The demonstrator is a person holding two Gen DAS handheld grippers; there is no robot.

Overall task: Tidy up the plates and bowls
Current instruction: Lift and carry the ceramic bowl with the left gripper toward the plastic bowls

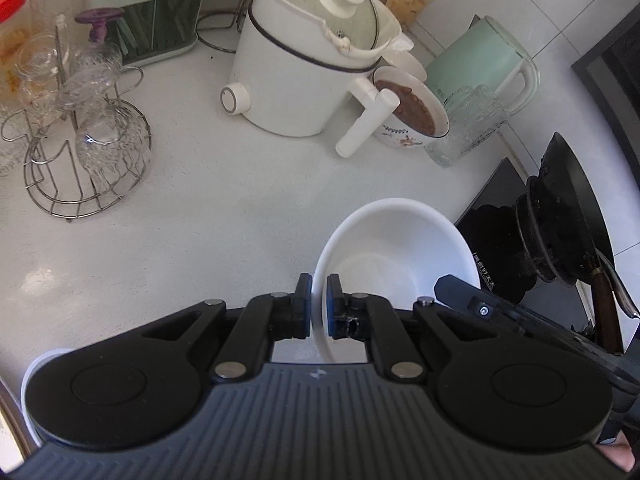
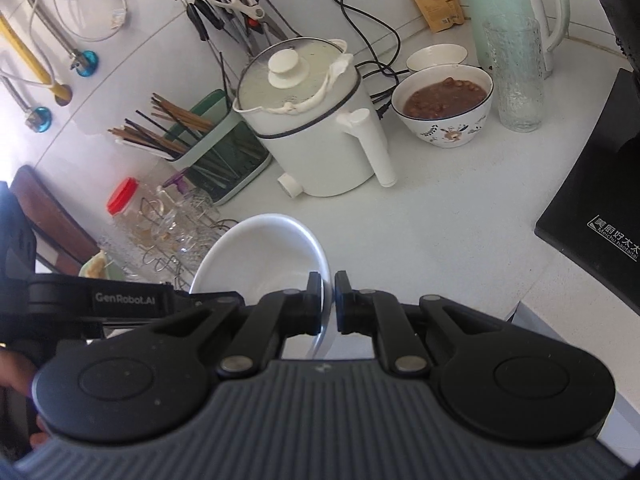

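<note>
A white empty bowl (image 1: 396, 248) is held above the white counter by both grippers. My left gripper (image 1: 319, 304) is shut on its left rim. My right gripper (image 2: 328, 300) is shut on the right rim of the same bowl (image 2: 260, 256). The right gripper's body (image 1: 480, 304) shows in the left wrist view behind the bowl. A patterned bowl of brown bean soup (image 2: 442, 106) stands at the back by the pot, with a small white bowl (image 2: 436, 56) behind it. A white plate edge (image 1: 30, 368) shows under my left gripper.
A white electric pot (image 2: 316, 120) stands mid-counter. A chopstick holder (image 2: 212, 148), a wire rack of glasses (image 1: 88, 140), a textured glass (image 2: 516, 76), a green kettle (image 1: 484, 68) and a black stove (image 2: 592, 200) with a black pan (image 1: 568, 216) ring the counter.
</note>
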